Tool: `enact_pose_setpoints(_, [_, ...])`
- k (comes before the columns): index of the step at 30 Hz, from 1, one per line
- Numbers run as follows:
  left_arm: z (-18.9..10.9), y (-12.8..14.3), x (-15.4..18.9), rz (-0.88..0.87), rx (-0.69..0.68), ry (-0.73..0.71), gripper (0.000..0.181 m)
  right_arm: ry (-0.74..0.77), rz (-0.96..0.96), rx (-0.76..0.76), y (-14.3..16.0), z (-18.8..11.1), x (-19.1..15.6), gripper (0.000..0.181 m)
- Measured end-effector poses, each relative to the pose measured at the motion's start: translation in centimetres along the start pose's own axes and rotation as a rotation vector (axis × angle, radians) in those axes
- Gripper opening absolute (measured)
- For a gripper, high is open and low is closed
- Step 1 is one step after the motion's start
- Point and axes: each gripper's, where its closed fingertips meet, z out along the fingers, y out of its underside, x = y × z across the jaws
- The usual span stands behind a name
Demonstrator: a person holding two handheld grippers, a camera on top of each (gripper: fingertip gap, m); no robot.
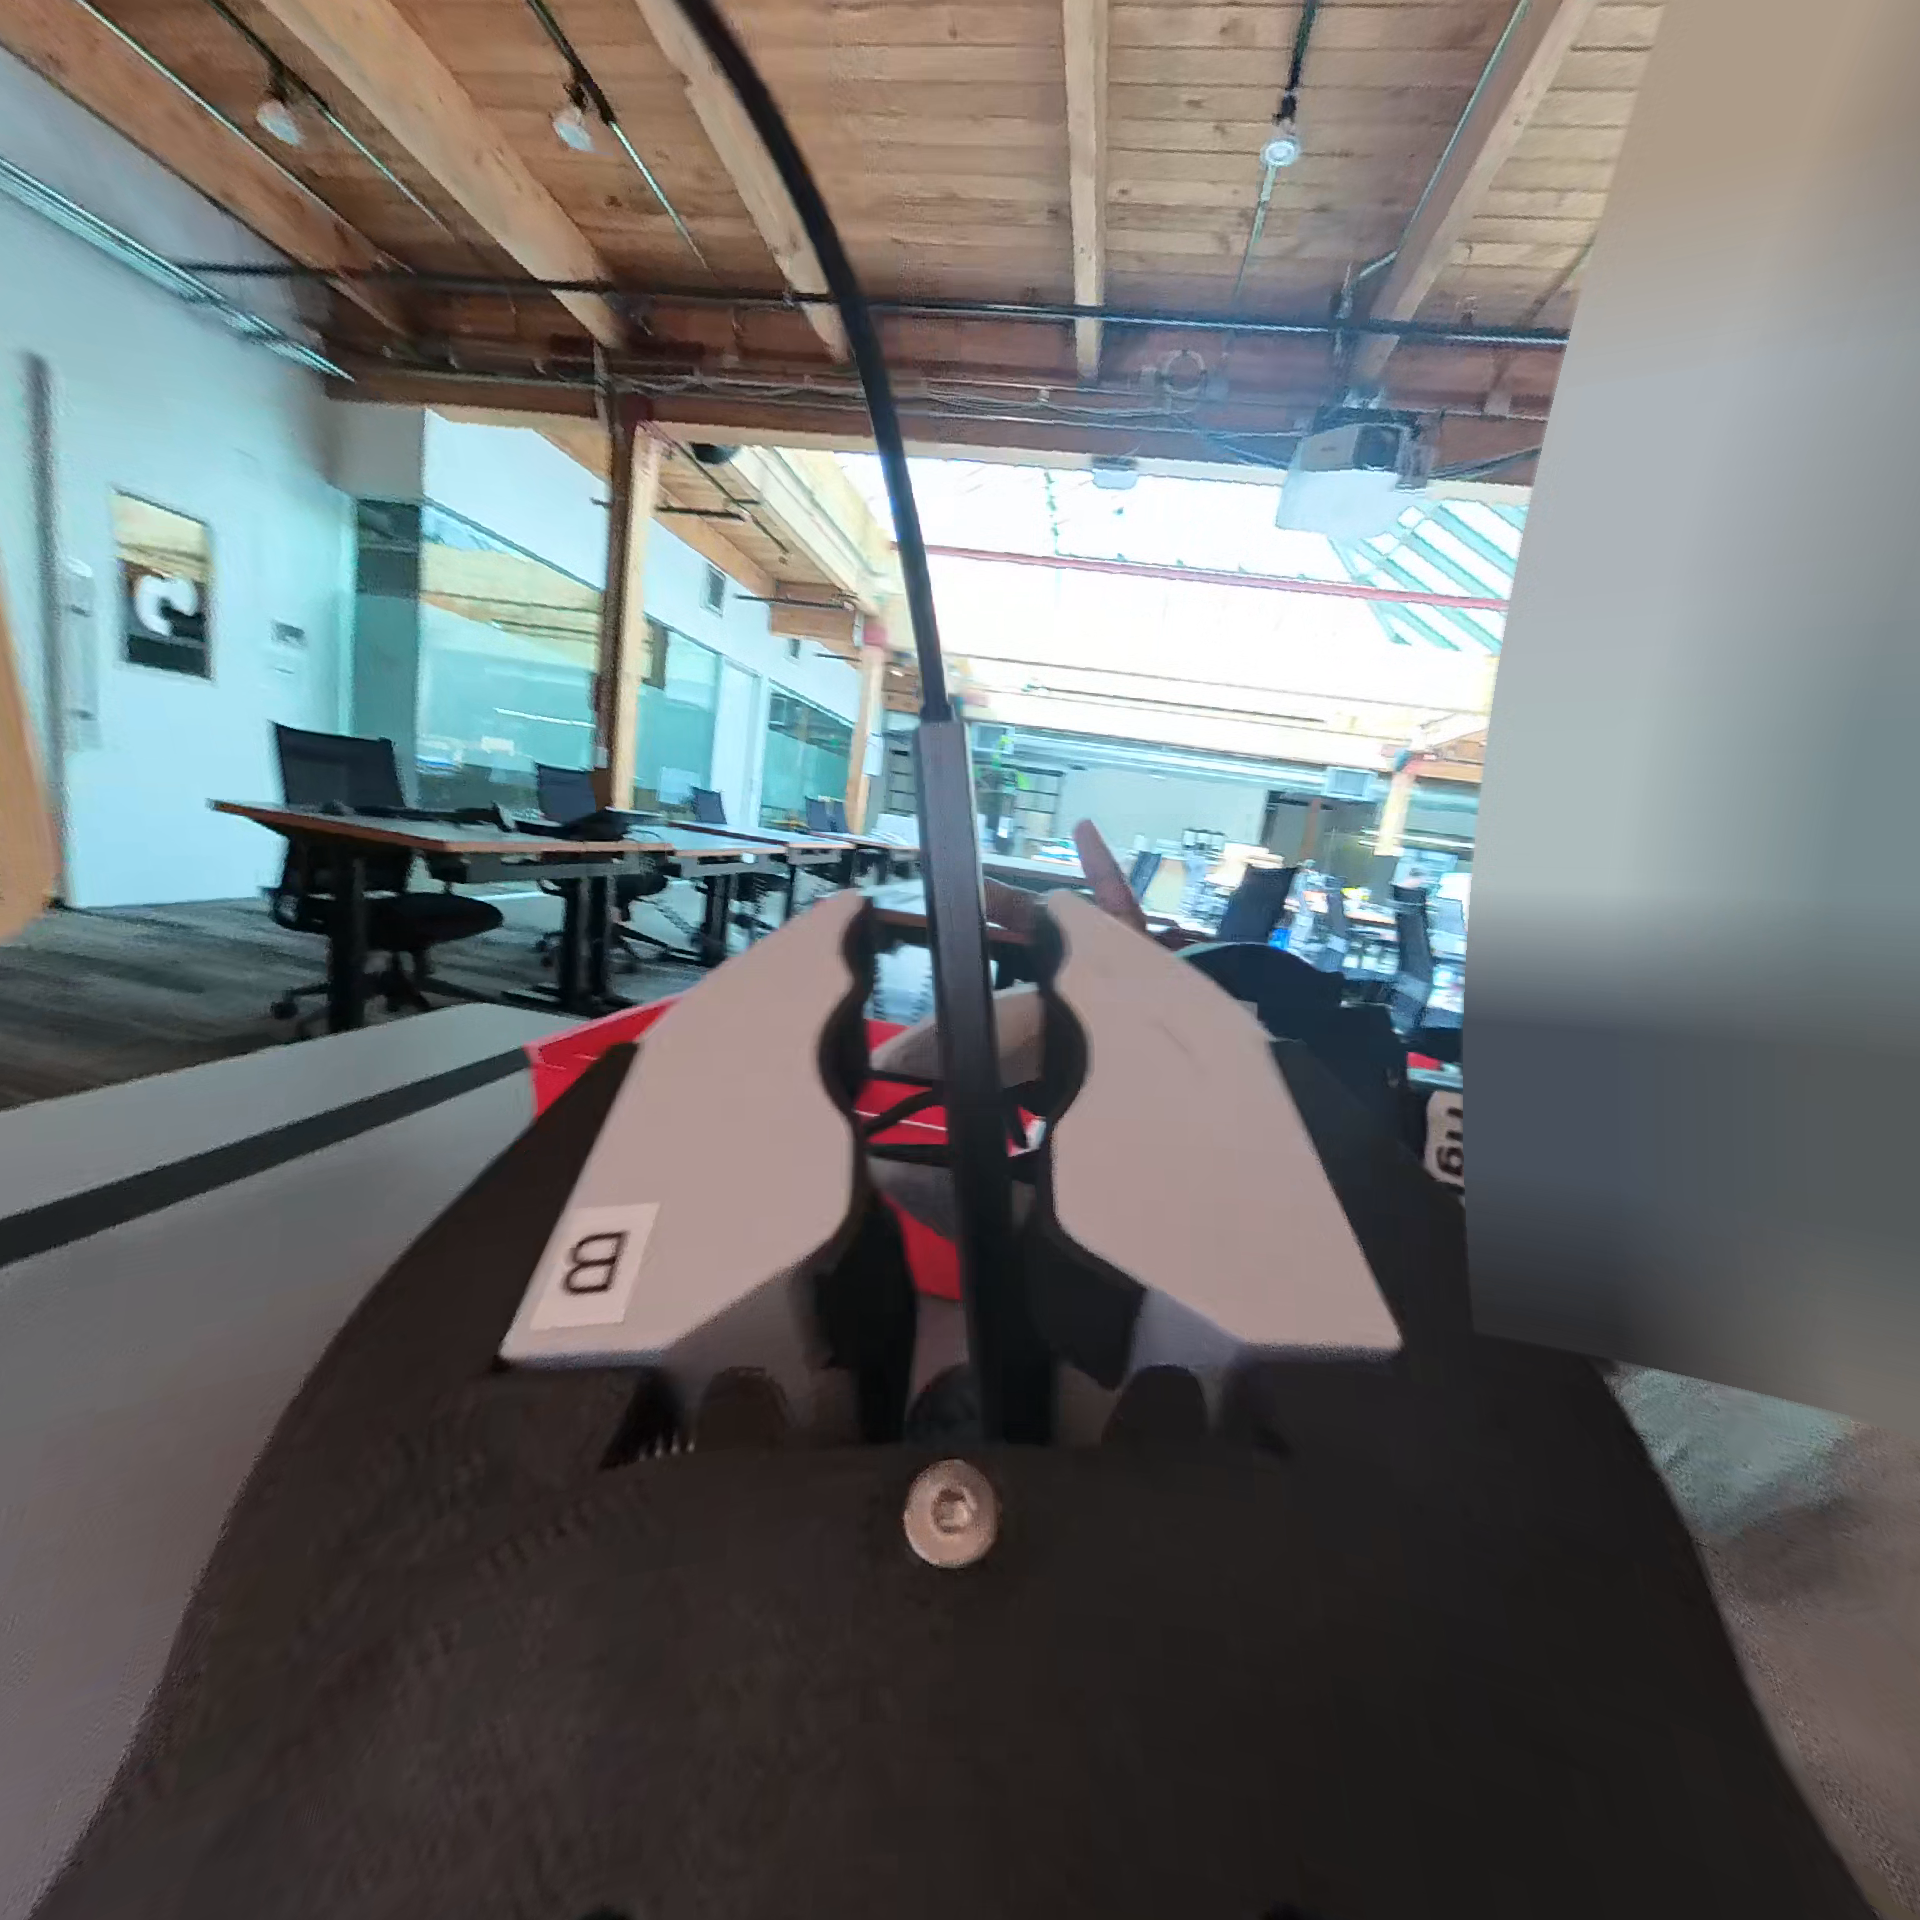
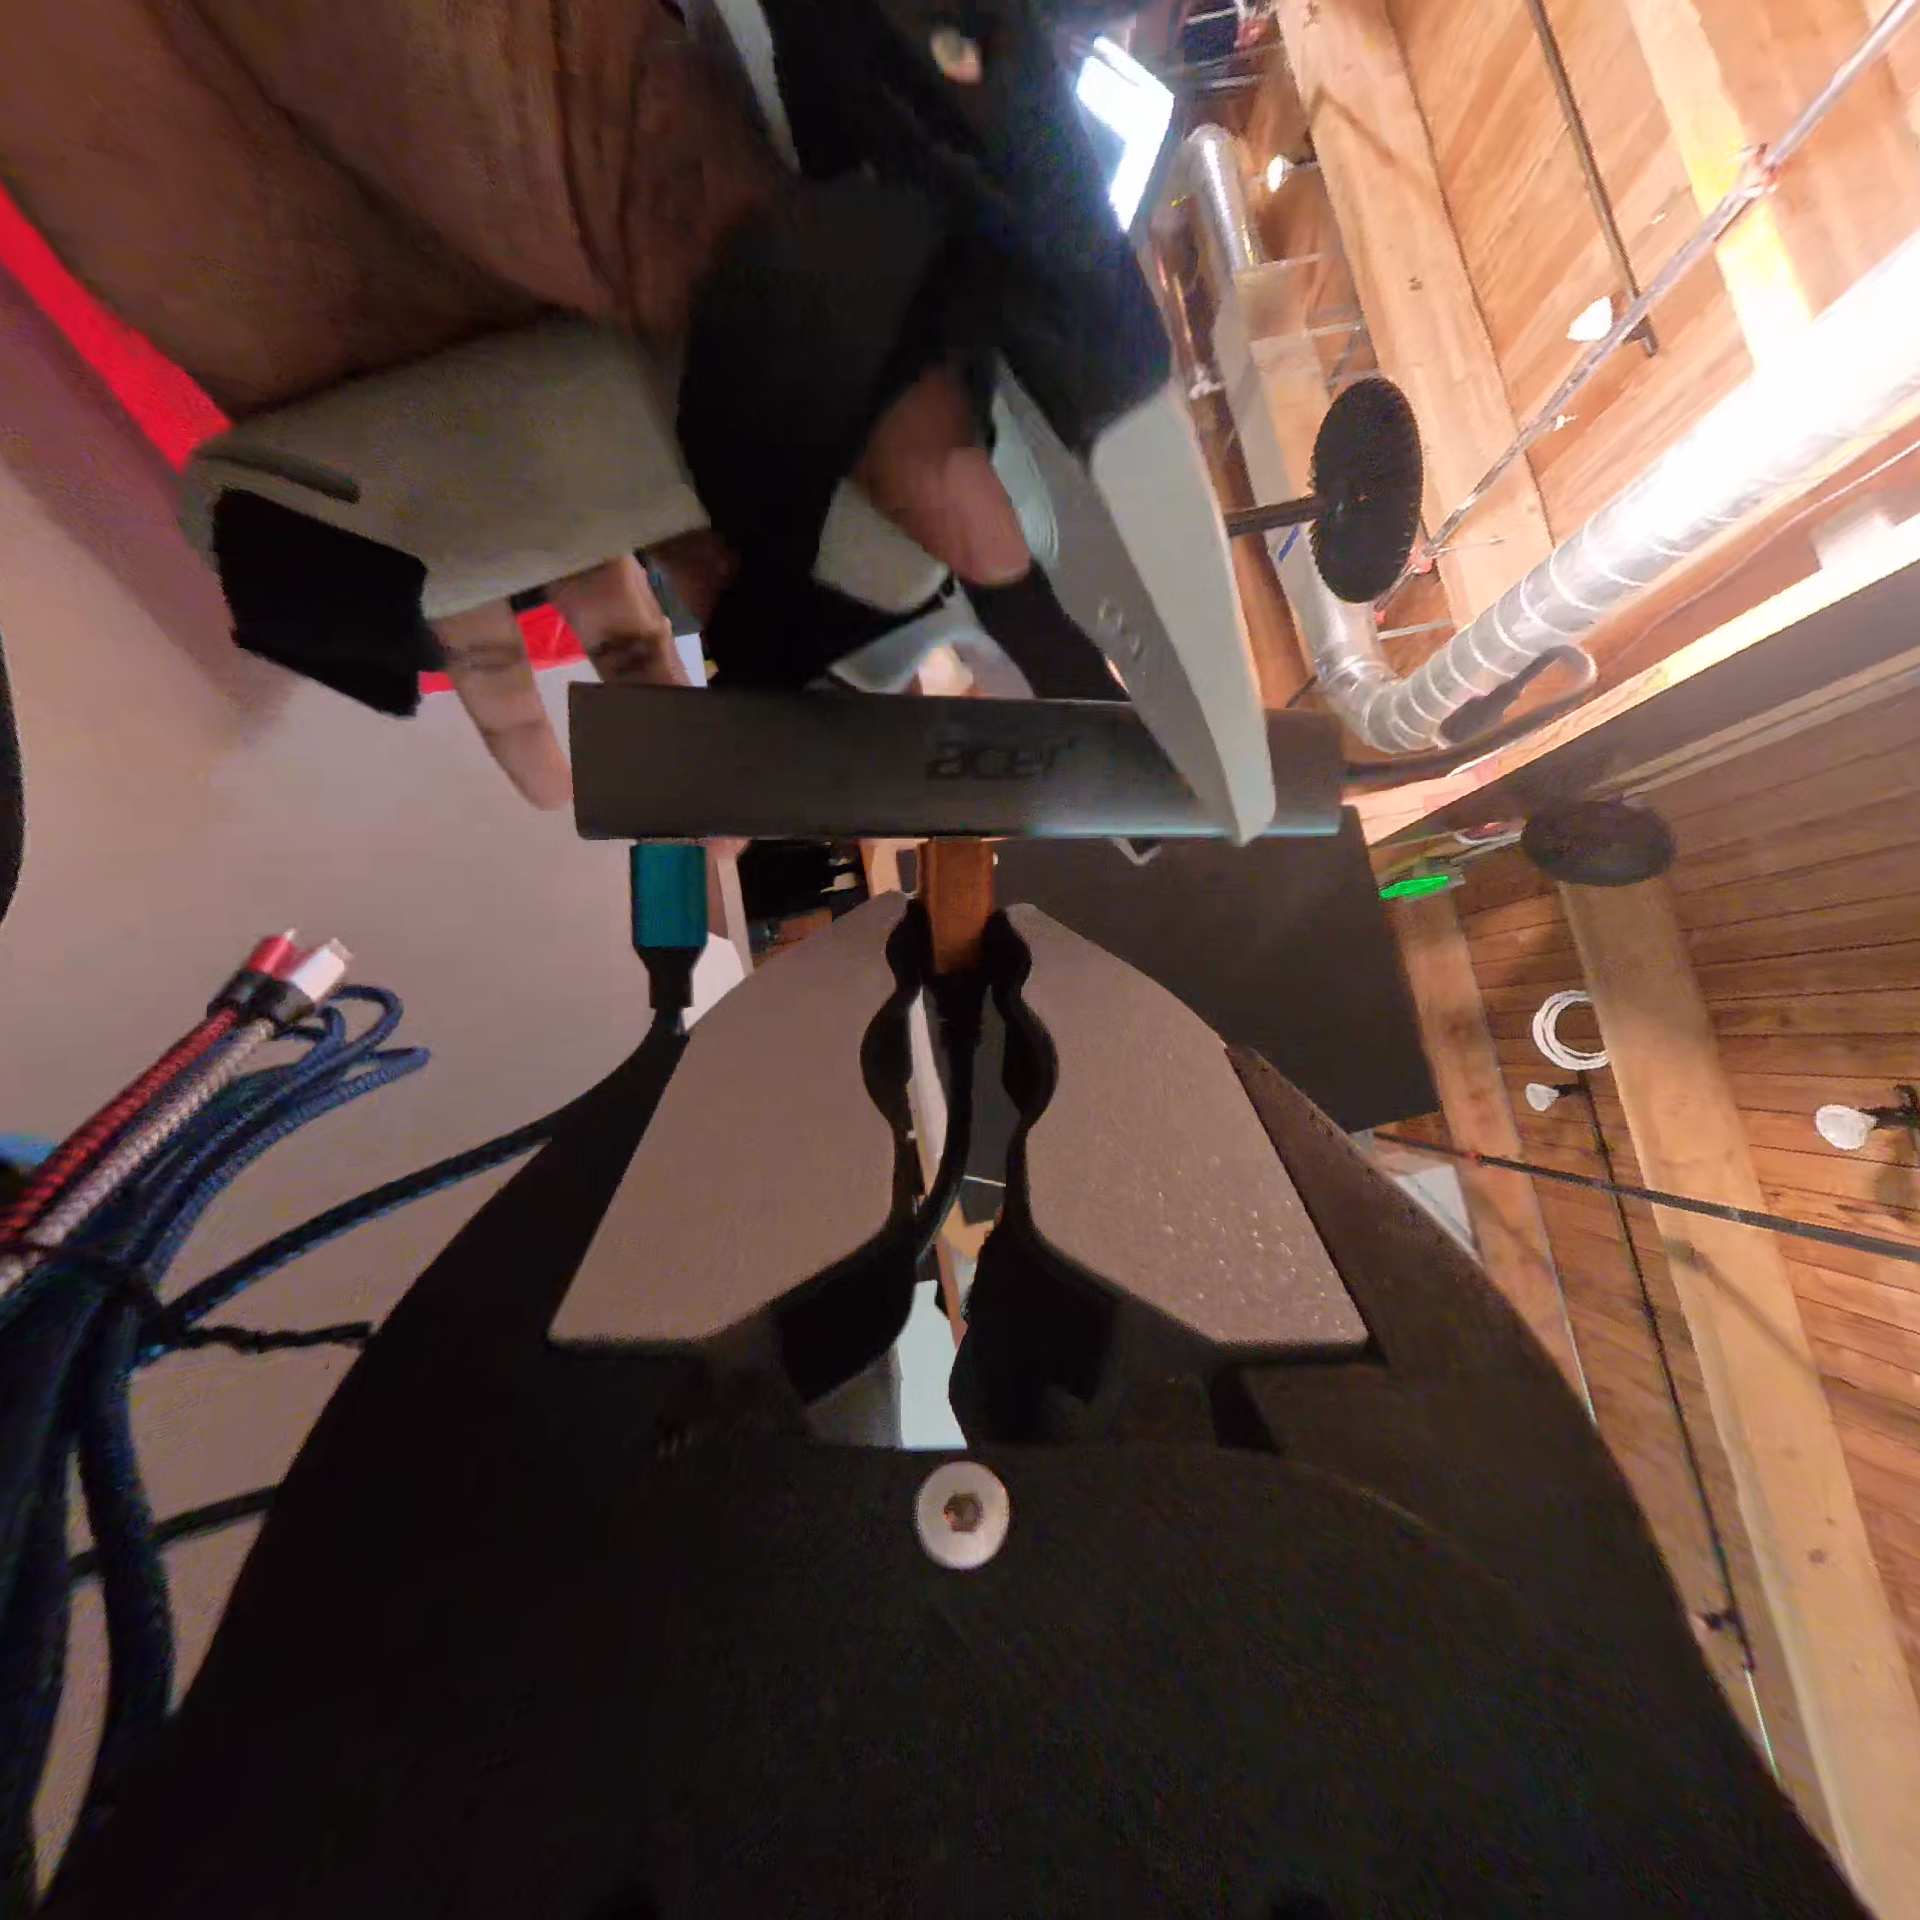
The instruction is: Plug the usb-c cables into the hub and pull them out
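Observation:
The hub (image 2: pixel 831 764) is a slim dark grey bar. My left gripper (image 1: pixel 956 914) holds it up off the table, edge-on in the left wrist view (image 1: pixel 961 935), with its black lead (image 1: pixel 883 436) curving upward. One left finger (image 2: pixel 1174 623) lies across the hub's face. My right gripper (image 2: pixel 956 925) is shut on an orange USB-C plug (image 2: pixel 958 894) whose tip meets the hub's lower edge. A teal plug (image 2: pixel 667 894) sits in the hub to its left. Red, silver and blue braided cables (image 2: pixel 281 977) lie loose at the left.
A gloved hand (image 2: pixel 520 686) is beside the hub's left end. The pale table (image 1: pixel 208 1195) carries a red mat (image 1: pixel 582 1044). A large pale surface (image 1: pixel 1714 727) fills the right of the left wrist view. Office desks and chairs (image 1: pixel 416 831) stand far behind. Some 4 cm of space lies between my two pairs of fingers.

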Motion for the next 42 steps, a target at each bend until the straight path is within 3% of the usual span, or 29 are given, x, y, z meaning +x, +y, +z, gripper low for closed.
enact_pose_setpoints(3, [-1.5, 0.5, -1.4, 0.095, -0.048, -0.084, 0.069, -0.011, -0.013, -0.017, 0.9, -0.3, -0.3, 0.011])
enact_pose_setpoints(4, [-2.0, 1.3, -1.4, 0.126, -0.114, -0.076, 0.071, -0.009, -0.03, -0.015, 1.0, -0.4, -0.4, 0.012])
enact_pose_setpoints(6, [-2.8, 3.2, -0.9, 0.127, -0.271, -0.02, 0.06, -0.007, -0.079, -0.004, 1.0, -0.6, -0.5, 0.012])
enact_pose_setpoints(12, [-2.5, 6.7, 0.1, 0.222, -0.512, 0.039, 0.012, -0.012, -0.125, -0.012, 0.7, -0.5, -0.7, 0.011])
enact_pose_setpoints(14, [-2.2, 6.8, -0.4, 0.261, -0.494, -0.004, 0.011, 0.003, -0.131, -0.038, 1.1, -0.4, -0.7, 0.011])
enact_pose_setpoints(17, [-2.0, 6.3, -0.4, 0.16, -0.396, -0.019, 0.008, 0.031, -0.119, -0.046, 1.4, -0.4, -0.5, 0.011])
enact_pose_setpoints(27, [-2.6, 5.7, -1.2, 0.171, -0.264, -0.161, 0.006, 0.043, 0.144, -0.017, 1.9, 0.1, -2.4, 0.013])
enact_pose_setpoints(31, [-2.6, 5.2, -1.2, 0.23, -0.242, -0.199, 0.006, 0.069, 0.36, -0.021, 2.0, 0.1, -3.0, 0.012])
enact_pose_setpoints(35, [-3.2, 4.9, -2.2, 0.171, -0.171, -0.244, 0.006, 0.074, 0.548, -0.072, 2.0, 1.0, -4.4, 0.012])
enact_pose_setpoints(37, [-3.2, 5.3, -2.8, 0.187, -0.181, -0.251, 0.007, 0.071, 0.54, -0.074, 2.4, 1.4, -4.5, 0.012])
enact_pose_setpoints(40, [-3.5, 6.0, -3.3, 0.074, -0.205, -0.177, 0.008, 0.048, 0.413, -0.107, 3.0, 1.6, -4.3, 0.012])
enact_pose_setpoints(41, [-3.8, 5.6, -3.5, 0.04, -0.188, -0.165, 0.016, 0.037, 0.344, -0.111, 2.9, 1.6, -4.4, 0.012])
enact_pose_setpoints(42, [-3.9, 4.9, -3.8, 0.025, -0.161, -0.179, 0.038, 0.02, 0.262, -0.11, 2.7, 1.6, -4.6, 0.011])
